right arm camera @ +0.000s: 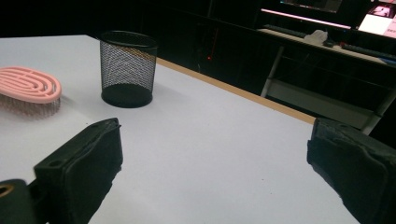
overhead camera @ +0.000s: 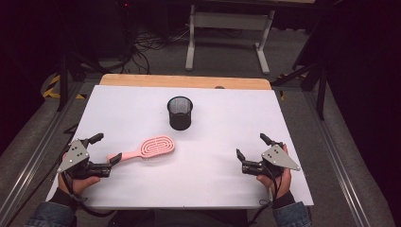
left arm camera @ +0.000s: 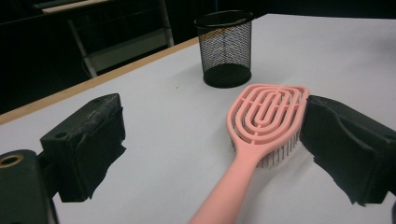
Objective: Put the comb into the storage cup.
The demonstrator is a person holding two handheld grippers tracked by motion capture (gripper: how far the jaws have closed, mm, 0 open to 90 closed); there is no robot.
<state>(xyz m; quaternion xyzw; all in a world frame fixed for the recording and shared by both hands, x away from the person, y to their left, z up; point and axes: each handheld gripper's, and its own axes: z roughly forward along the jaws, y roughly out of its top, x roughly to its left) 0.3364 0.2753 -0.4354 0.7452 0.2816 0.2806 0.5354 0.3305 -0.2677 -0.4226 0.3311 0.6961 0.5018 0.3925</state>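
Note:
A pink hairbrush [overhead camera: 149,148] lies bristles down on the white table top [overhead camera: 213,184], its handle pointing to the left. A black mesh cup [overhead camera: 180,112] stands upright behind it, empty as far as I can see. My left gripper [overhead camera: 105,148] rests at the table's left side, open, with the brush handle's end close to its nearer jaw. In the left gripper view the hairbrush [left arm camera: 261,126] runs up between the jaws toward the mesh cup [left arm camera: 226,48]. My right gripper [overhead camera: 252,146] is open at the right side, holding nothing. From there the mesh cup [right arm camera: 127,68] and the hairbrush [right arm camera: 29,89] lie far left.
A wooden strip [overhead camera: 184,81] edges the table's far side. Beyond it stands a white metal frame [overhead camera: 229,28] on the floor, with cables near it. Dark stands flank the table on both sides.

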